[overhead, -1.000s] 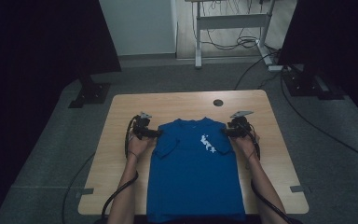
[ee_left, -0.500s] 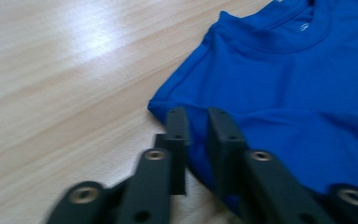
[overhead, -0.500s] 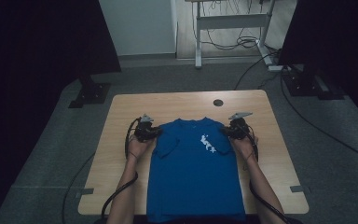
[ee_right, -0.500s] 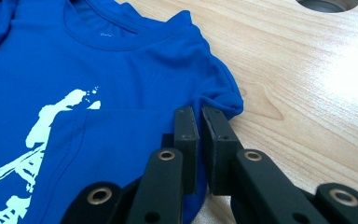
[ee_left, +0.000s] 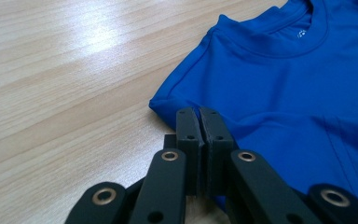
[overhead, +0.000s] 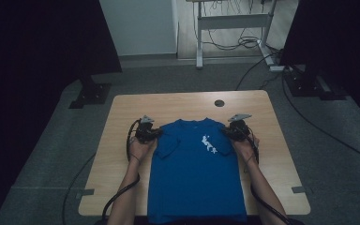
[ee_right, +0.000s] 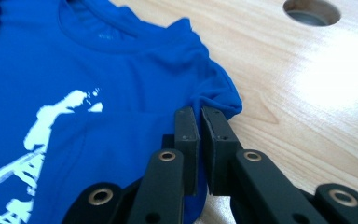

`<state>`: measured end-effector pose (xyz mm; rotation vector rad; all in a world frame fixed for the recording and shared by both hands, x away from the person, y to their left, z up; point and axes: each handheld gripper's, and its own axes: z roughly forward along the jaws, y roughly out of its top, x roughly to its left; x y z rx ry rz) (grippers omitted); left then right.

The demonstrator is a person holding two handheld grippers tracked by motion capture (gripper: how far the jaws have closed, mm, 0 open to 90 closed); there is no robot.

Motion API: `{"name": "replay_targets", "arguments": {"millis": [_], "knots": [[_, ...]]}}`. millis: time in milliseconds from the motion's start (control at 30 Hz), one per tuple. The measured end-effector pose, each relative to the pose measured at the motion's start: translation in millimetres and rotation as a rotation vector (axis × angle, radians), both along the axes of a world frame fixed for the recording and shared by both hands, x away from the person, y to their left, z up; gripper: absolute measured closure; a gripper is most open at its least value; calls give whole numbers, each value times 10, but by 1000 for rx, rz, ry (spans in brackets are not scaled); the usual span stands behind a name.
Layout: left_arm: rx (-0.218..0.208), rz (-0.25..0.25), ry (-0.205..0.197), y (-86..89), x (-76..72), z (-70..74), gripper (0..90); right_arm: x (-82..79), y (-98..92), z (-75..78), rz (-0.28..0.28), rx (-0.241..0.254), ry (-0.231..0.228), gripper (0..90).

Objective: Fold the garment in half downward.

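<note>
The blue shirt lies flat, front up, in the lower middle of the high view, its collar toward the upper part of the frame and its hem at the bottom edge of the table, so its long axis runs straight up and down the picture, away from the person. The left gripper sits at the shirt's left shoulder and the right gripper at its right shoulder, level with each other and pointing inward across the cloth. In the left gripper view the jaws have just closed and stand pressed together on the folded shoulder edge of the shirt, with bare wood in the left half of that frame. In the right gripper view the jaws have likewise just come together, pinching the other shoulder edge of the shirt, with the table's round hole at the upper right. Each hand is nearest its own shoulder, so whatever lift or fold comes next will likely hinge across the shirt's width, carrying the collar end down along the long axis toward the hem.
</note>
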<state>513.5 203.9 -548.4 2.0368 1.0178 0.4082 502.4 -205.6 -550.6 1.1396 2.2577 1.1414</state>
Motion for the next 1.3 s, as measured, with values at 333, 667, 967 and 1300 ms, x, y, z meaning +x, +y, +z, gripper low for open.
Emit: {"name": "replay_targets", "arguments": {"millis": [333, 667, 967, 1300], "knots": [[119, -21, -125, -83, -232, 158, 875, -175, 65, 119, 36, -86, -80, 848], [177, -54, -202, -187, -432, 284, 875, -377, 107, 217, 51, -156, -156, 848], [247, -76, -236, -229, -657, 319, 874, -583, 129, 251, 62, -215, -190, 847], [251, -78, -256, -232, -890, 328, 874, -762, 113, 261, 57, -201, -189, 847]]}}
